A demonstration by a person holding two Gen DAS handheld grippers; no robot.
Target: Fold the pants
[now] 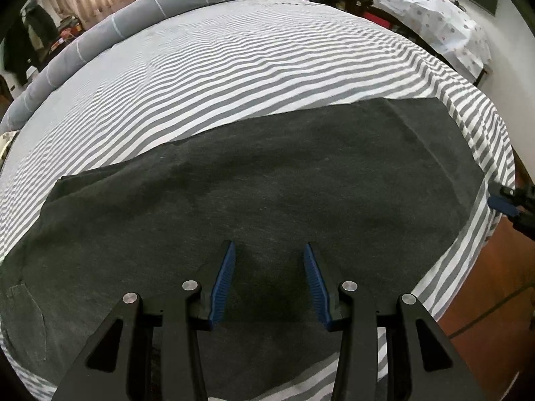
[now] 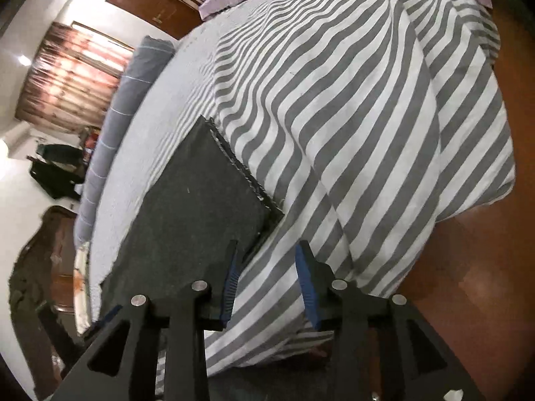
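Note:
Dark grey pants (image 1: 267, 173) lie flat and lengthwise on the striped bed sheet (image 1: 234, 67), a pocket seam showing at the left end. My left gripper (image 1: 269, 250) hovers open over the near part of the pants with nothing between its fingers. In the right wrist view the pants (image 2: 194, 207) reach away to the left, and their frayed end edge runs diagonally. My right gripper (image 2: 267, 247) stands open just off the pants' near corner, over bare striped sheet, its left finger against the cloth's edge. The right gripper's blue pad (image 1: 503, 202) also shows at the bed's right edge.
A long rolled grey quilt (image 1: 133, 23) lies along the far side of the bed. The sheet hangs over the bed's corner (image 2: 451, 133) down to a brown wooden floor (image 2: 468, 267). A spotted white cloth (image 1: 434, 16) covers furniture at the back right.

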